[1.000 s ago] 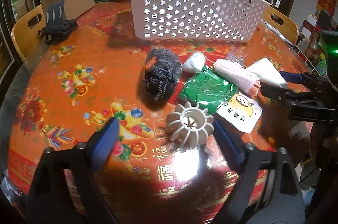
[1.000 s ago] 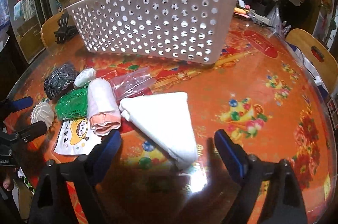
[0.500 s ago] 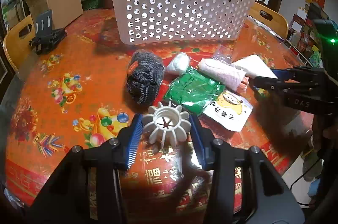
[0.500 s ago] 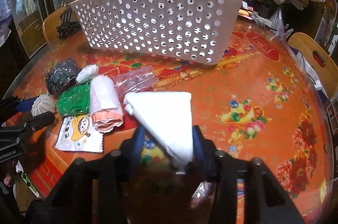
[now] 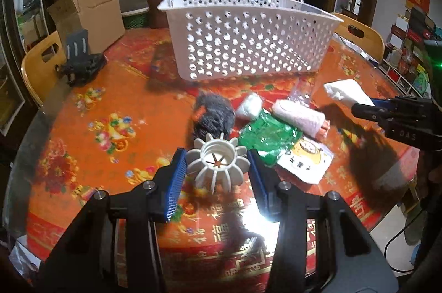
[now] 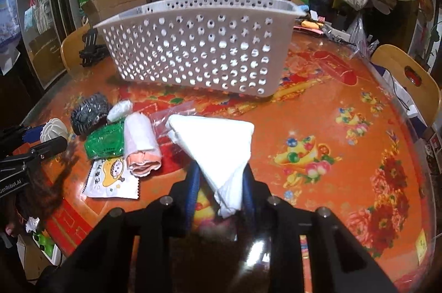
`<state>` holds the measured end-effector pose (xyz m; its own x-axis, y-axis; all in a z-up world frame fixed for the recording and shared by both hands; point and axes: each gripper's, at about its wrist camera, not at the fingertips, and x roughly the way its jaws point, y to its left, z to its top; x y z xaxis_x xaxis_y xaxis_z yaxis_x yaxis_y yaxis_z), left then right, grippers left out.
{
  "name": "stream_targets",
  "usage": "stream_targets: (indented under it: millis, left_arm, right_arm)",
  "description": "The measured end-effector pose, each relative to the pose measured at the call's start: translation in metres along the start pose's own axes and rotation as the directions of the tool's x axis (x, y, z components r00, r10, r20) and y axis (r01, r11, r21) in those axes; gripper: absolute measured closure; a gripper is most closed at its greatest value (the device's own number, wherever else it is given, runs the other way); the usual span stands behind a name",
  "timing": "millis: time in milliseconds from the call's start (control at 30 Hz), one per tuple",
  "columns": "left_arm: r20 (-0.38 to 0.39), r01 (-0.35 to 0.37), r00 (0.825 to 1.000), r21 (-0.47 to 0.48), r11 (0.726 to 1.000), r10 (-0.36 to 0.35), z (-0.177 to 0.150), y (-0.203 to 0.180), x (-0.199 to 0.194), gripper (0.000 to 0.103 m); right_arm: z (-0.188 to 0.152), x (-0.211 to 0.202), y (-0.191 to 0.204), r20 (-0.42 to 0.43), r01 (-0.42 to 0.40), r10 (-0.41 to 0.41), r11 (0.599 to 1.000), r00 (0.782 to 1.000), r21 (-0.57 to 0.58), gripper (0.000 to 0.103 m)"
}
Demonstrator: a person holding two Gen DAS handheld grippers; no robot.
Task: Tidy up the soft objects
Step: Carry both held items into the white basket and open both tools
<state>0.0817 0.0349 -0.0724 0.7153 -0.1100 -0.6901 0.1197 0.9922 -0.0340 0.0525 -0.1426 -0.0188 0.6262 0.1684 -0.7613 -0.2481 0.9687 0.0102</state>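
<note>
My left gripper [image 5: 216, 168] is shut on a white ribbed round object [image 5: 216, 160], lifted a little above the table. My right gripper [image 6: 221, 182] is shut on a white folded cloth [image 6: 218, 135], held above the table; it also shows in the left wrist view [image 5: 346, 94]. A white perforated basket [image 5: 248, 44] stands on the far side of the table [image 6: 345, 154]. On the table lie a dark knitted item [image 5: 214, 117], a small white roll [image 5: 250, 105], a green packet [image 5: 266, 136], a pink-white rolled towel [image 5: 299, 117] and a cartoon-printed packet [image 5: 306, 161].
A clear plastic bag [image 6: 171, 116] lies behind the towel. A black stand [image 5: 80, 60] sits at the table's far left. Wooden chairs [image 6: 408, 83] ring the table. Boxes, drawers and bags crowd the back.
Both grippers closed from wide open: the left on the white ribbed object, the right on the folded cloth. Both objects are now lifted off the table.
</note>
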Motion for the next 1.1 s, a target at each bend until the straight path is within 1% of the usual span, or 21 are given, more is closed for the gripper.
stream_targets:
  millis: [100, 233, 400, 533, 700, 867, 967, 1100]
  left_arm:
    - [0.011, -0.013, 1.000, 0.008, 1.000, 0.013, 0.007, 0.002, -0.006, 0.061]
    - [0.037, -0.034, 0.999, 0.019, 0.999, 0.033, 0.024, 0.008, -0.019, 0.061]
    - [0.072, -0.059, 0.996, 0.014, 0.998, 0.058, 0.053, 0.017, -0.033, 0.061]
    - [0.105, -0.078, 0.992, 0.020, 0.997, 0.075, 0.083, 0.024, -0.045, 0.061]
    - [0.129, -0.071, 0.989, 0.025, 0.997, 0.067, 0.128, 0.030, -0.054, 0.061]
    - [0.137, -0.064, 0.989, 0.030, 0.998, 0.059, 0.187, 0.030, -0.052, 0.061]
    - [0.126, -0.052, 0.991, 0.021, 0.998, 0.049, 0.226, 0.029, -0.041, 0.061]
    - [0.063, -0.034, 0.997, 0.014, 0.999, 0.033, 0.272, 0.023, -0.005, 0.061]
  right_arm:
    - [0.006, -0.007, -0.002, 0.023, -0.001, 0.001, 1.000, 1.000, 0.004, 0.075]
    - [0.018, -0.022, -0.005, 0.061, -0.002, 0.002, 1.000, 0.998, 0.000, 0.075]
    - [0.041, -0.044, -0.008, 0.114, 0.004, -0.004, 1.000, 0.993, -0.007, 0.075]
    - [0.065, -0.059, -0.012, 0.142, 0.012, -0.010, 1.000, 0.990, -0.013, 0.075]
    - [0.098, -0.071, -0.015, 0.159, 0.009, -0.005, 1.000, 0.987, -0.019, 0.075]
    - [0.137, -0.063, -0.016, 0.144, 0.015, -0.010, 0.999, 0.990, -0.034, 0.075]
    - [0.159, -0.050, -0.017, 0.121, 0.003, 0.000, 1.000, 0.993, -0.026, 0.075]
    - [0.185, -0.022, -0.015, 0.062, -0.017, 0.018, 1.000, 0.998, -0.019, 0.075]
